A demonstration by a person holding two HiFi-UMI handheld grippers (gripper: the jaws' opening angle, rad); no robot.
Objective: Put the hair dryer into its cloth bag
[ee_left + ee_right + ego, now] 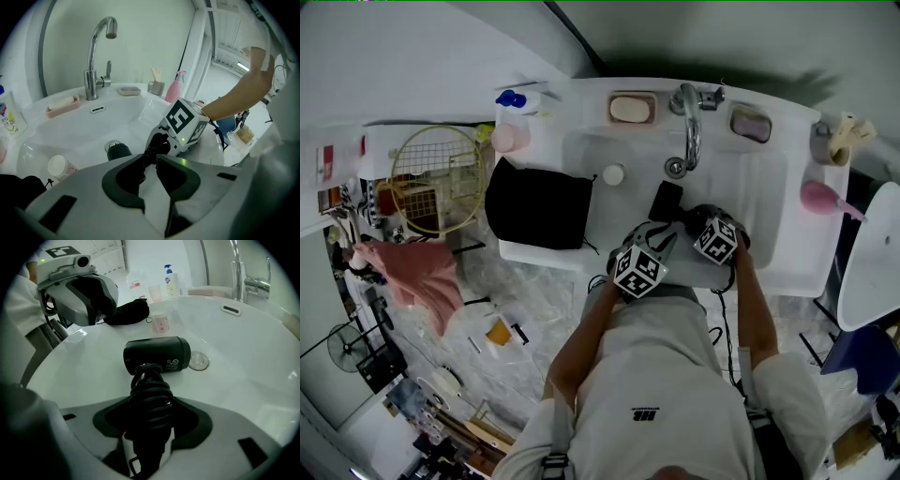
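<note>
The black hair dryer (157, 355) lies on its side in the white sink basin (243, 357), its handle wound with black cord. My right gripper (150, 404) is shut on that cord-wrapped handle. My left gripper (150, 161) is shut on a black piece of the cord that runs up toward the right gripper (183, 124). In the head view both grippers, left (649, 246) and right (705, 225), meet over the hair dryer (666, 200) at the basin's near rim. The black cloth bag (534, 206) lies flat on the counter to the left, apart from both grippers.
A chrome faucet (689, 131) stands at the back of the basin, with a soap dish (632, 109) beside it. A small white cup (613, 174) sits near the bag. The drain (199, 361) lies next to the dryer's end. A pink bottle (817, 197) stands at the right.
</note>
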